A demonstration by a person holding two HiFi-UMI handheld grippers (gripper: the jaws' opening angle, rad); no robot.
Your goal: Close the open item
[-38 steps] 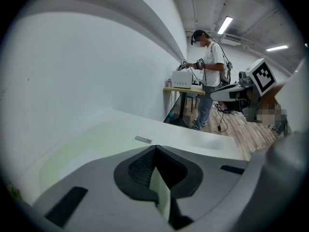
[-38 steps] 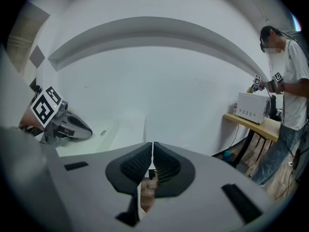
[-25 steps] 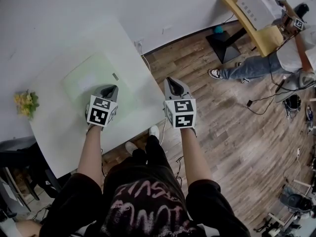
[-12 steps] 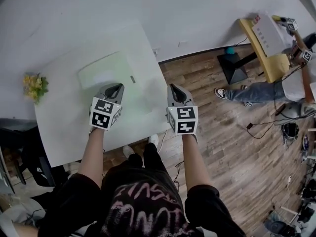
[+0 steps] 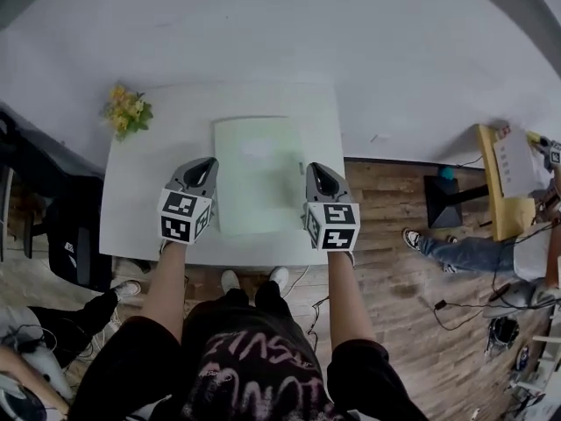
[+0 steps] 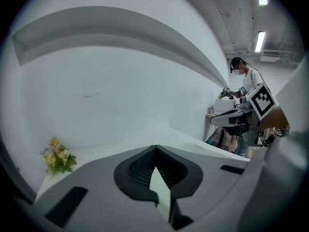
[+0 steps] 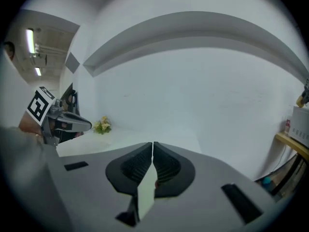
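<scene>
Overhead: white table (image 5: 145,191), flat green folder (image 5: 259,174) lying mid-table, reaching near edge. Left gripper (image 5: 203,163) and right gripper (image 5: 317,168) hover either side of folder, jaws pressed together, holding nothing. Yellow flowers (image 5: 125,110) at far left corner.

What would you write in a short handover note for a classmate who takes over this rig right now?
Left claw: shut, empty, held above the table, left of the green item.
Right claw: shut, empty, at the green item's right side.
Things: the green item lies flat mid-table between the two claws; flowers sit at the far left corner.
Done: nothing visible; neither claw touches the item.
Left: the views do not show whether the item is open, so check first, then probably open a claw, take the loose edge and fold it shut.
</scene>
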